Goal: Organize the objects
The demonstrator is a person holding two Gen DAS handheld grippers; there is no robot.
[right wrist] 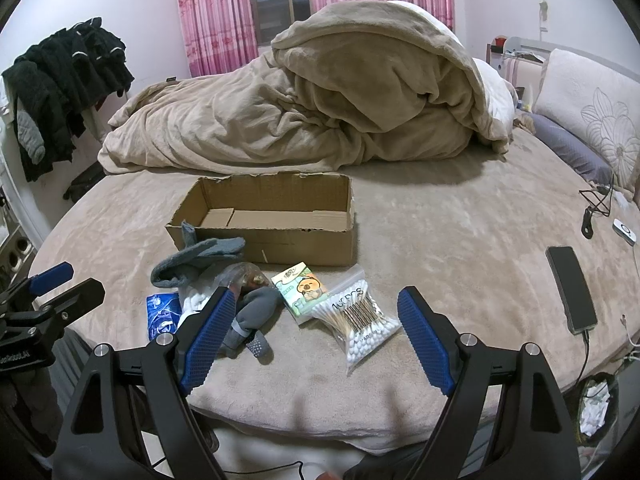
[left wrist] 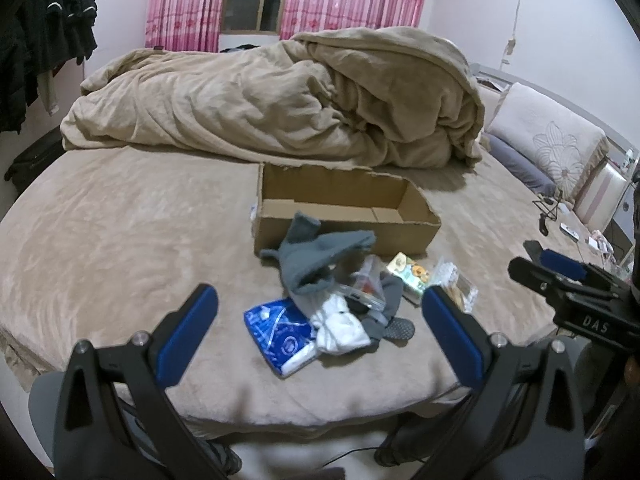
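An open, empty cardboard box [left wrist: 344, 216] [right wrist: 272, 220] sits on the bed. In front of it lies a pile: grey socks [left wrist: 316, 256] [right wrist: 200, 260], a white sock [left wrist: 340, 328], a dark grey sock with grip dots [right wrist: 248, 320], a blue packet [left wrist: 280, 332] [right wrist: 158, 312], a tissue pack with a cartoon [left wrist: 408, 272] [right wrist: 304, 288] and a bag of cotton swabs [right wrist: 356, 320]. My left gripper [left wrist: 320, 328] is open near the bed's front edge, before the pile. My right gripper [right wrist: 316, 332] is open, before the swabs and tissue pack.
A heaped beige duvet [left wrist: 300, 92] [right wrist: 320, 100] lies behind the box. A black phone [right wrist: 572, 288] on a cable, a small white device [right wrist: 624, 232] and pillows [right wrist: 592, 112] are at the right. Dark clothes [right wrist: 60, 88] hang at the left.
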